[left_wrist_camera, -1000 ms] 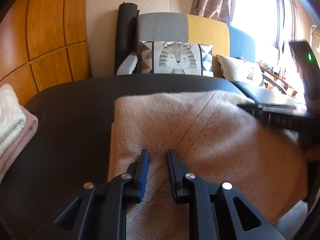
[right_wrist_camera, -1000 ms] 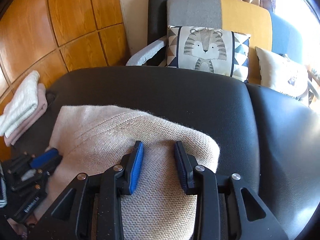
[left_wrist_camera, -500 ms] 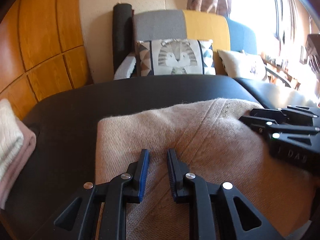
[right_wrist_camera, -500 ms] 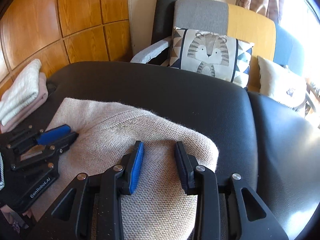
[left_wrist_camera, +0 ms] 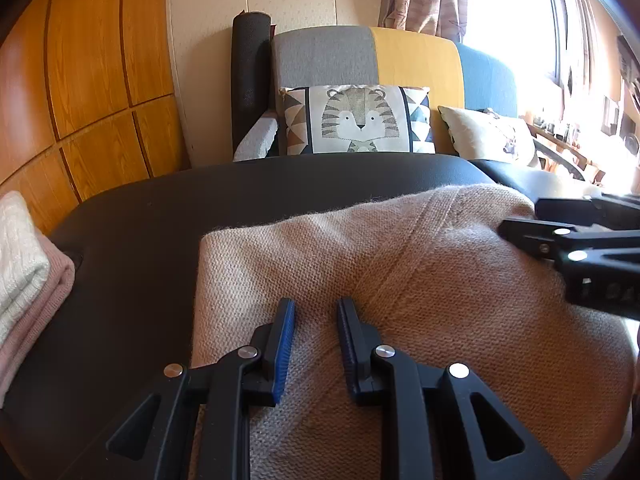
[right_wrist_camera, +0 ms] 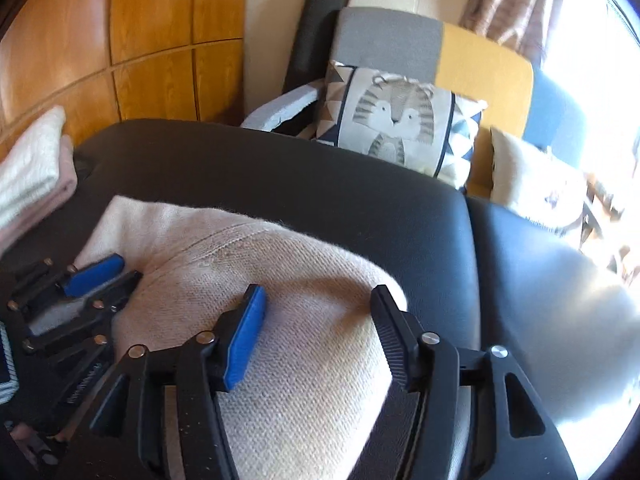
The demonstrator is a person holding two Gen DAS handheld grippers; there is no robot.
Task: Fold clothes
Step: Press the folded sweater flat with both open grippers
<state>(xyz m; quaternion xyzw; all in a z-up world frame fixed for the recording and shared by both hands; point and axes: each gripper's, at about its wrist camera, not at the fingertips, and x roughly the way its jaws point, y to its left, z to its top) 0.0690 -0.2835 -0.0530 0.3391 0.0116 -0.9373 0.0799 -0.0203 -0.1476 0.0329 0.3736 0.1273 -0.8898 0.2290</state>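
The beige knitted sweater (right_wrist_camera: 288,280) lies folded on the black padded bench (right_wrist_camera: 320,184), right of the folded stack (right_wrist_camera: 32,176) at the bench's end. The right gripper (right_wrist_camera: 316,312) has just let go: its jaws are opening and now stand clear of the knit, where a moment ago they sat narrow on it. The left gripper (left_wrist_camera: 314,320) is opening too, cloth between its fingers, unpinched. This fold looks finished.

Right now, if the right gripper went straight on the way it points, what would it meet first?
The right gripper, jaws opening with nothing pressed between them, points down at the folded beige knitted sweater. It would likely meet that fabric first, then the black padded table beyond; depth is unclear.
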